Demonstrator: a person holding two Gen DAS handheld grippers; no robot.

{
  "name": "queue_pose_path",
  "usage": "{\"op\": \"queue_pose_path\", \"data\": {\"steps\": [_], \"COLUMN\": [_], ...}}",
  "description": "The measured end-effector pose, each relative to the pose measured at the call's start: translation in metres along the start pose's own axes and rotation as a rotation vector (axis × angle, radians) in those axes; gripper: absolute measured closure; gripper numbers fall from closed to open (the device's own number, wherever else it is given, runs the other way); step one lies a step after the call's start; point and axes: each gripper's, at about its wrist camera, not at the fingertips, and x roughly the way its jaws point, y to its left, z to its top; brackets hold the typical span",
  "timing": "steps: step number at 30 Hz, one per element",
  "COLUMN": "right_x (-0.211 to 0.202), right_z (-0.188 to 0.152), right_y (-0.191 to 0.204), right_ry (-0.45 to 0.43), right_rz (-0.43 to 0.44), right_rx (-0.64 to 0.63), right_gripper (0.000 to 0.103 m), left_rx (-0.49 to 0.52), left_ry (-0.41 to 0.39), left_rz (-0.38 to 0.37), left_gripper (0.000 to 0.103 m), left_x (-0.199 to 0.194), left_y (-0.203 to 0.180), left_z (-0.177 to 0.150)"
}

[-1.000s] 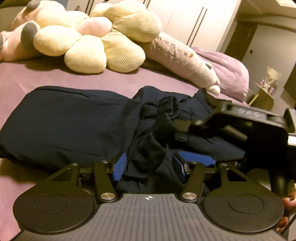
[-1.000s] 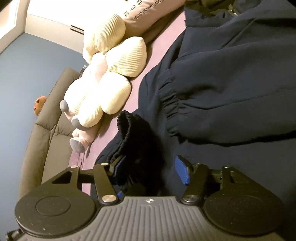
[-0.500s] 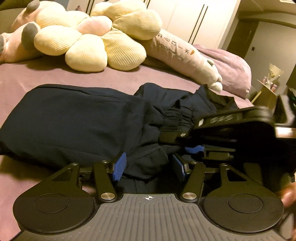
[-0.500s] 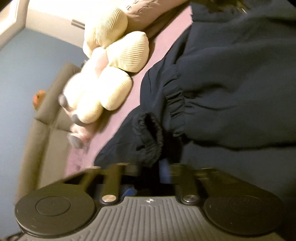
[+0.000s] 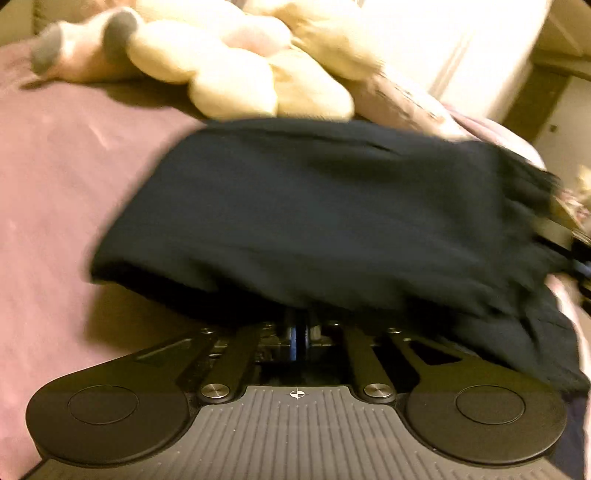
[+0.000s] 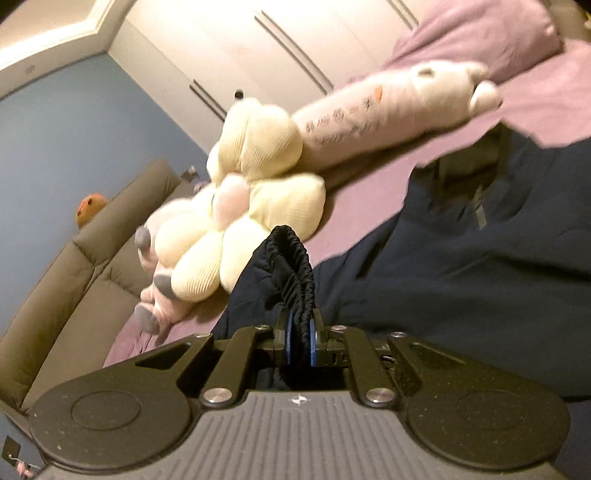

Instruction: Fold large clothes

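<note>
Clamping a gathered elastic cuff (image 6: 295, 266) of the dark navy garment (image 6: 461, 266), the right hand-held gripper (image 6: 300, 341) has its 2 blue pads (image 6: 289, 339) pressed on the fabric; jaws have just been closing, cuff between them, and the cuff stands up above the pads. Left hand-held gripper (image 5: 300, 334) has its jaws drawn together, just closed as well; the garment's near edge (image 5: 295, 295) drapes right over the tips, so whether cloth is pinched there cannot be told. View is motion-blurred.

Garment (image 5: 314, 214) lies bunched on the purple bed sheet (image 5: 55, 184), spreading across the middle of the bed in the left view; in the right view its bulk fills the right side, with a zipper line visible.

Behind the garment: cream flower-shaped plush cushion (image 6: 258, 184), touching a pink plush toy with grey feet (image 6: 151, 306), and a long pale bolster plush with printed text (image 6: 388, 110). Purple pillow (image 6: 480, 33) farther back. Padded brown headboard (image 6: 74, 277) at left, blue wall (image 6: 55, 147), white wardrobe doors (image 6: 258, 48).
</note>
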Motion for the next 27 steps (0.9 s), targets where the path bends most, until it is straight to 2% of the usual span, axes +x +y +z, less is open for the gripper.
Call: {"op": "queue_pose_path", "data": {"steps": [4,7,11,13,16,18,19,21,22,24,27], "right_x": [-0.032,-0.051,-0.074,-0.082,-0.089,-0.083,-0.082,-0.086,-0.089,-0.09,-0.079], "right_z": [0.011,0.019,0.026,0.028,0.029,0.028,0.026,0.023,0.022,0.021,0.021], "right_y": [-0.016,-0.031,-0.056,-0.074,-0.109,-0.138,-0.153,-0.175,-0.182,-0.194,-0.192], "right_ry": [-0.054,-0.101,-0.149,-0.16,-0.141,-0.088,-0.058,-0.045,-0.046,-0.057,-0.044], "right_rz": [-0.059,-0.122,-0.218,-0.291,-0.404,-0.464,-0.473,-0.422,-0.387,-0.312,-0.285], "right_rx": [-0.033,-0.053,-0.093,-0.103,-0.061,0.004,0.043,0.134,0.174,0.255,0.264], "right_gripper": [0.095,0.095,0.095,0.095,0.094,0.093,0.087,0.079,0.071,0.068,0.07], "left_rx": [-0.01,0.015,0.128,0.154,0.15,0.144,0.146,0.157,0.159,0.156,0.171], "left_ry": [-0.038,-0.049,-0.072,-0.049,0.03,0.063,0.059,0.041,0.043,0.051,0.045], "left_rz": [0.045,0.017,-0.05,-0.055,-0.047,-0.016,-0.011,-0.006,0.0,0.005,0.019], "left_gripper": [0.099,0.1,0.099,0.097,0.084,0.087,0.086,0.086,0.086,0.086,0.084], "left_x": [0.002,-0.001,-0.004,0.004,0.029,0.041,0.041,0.04,0.042,0.041,0.034], "left_y": [-0.003,-0.015,-0.048,-0.063,-0.074,-0.076,-0.075,-0.074,-0.075,-0.075,-0.075], "left_z": [0.01,0.014,0.008,0.002,-0.011,-0.017,-0.018,-0.018,-0.017,-0.016,-0.017]}}
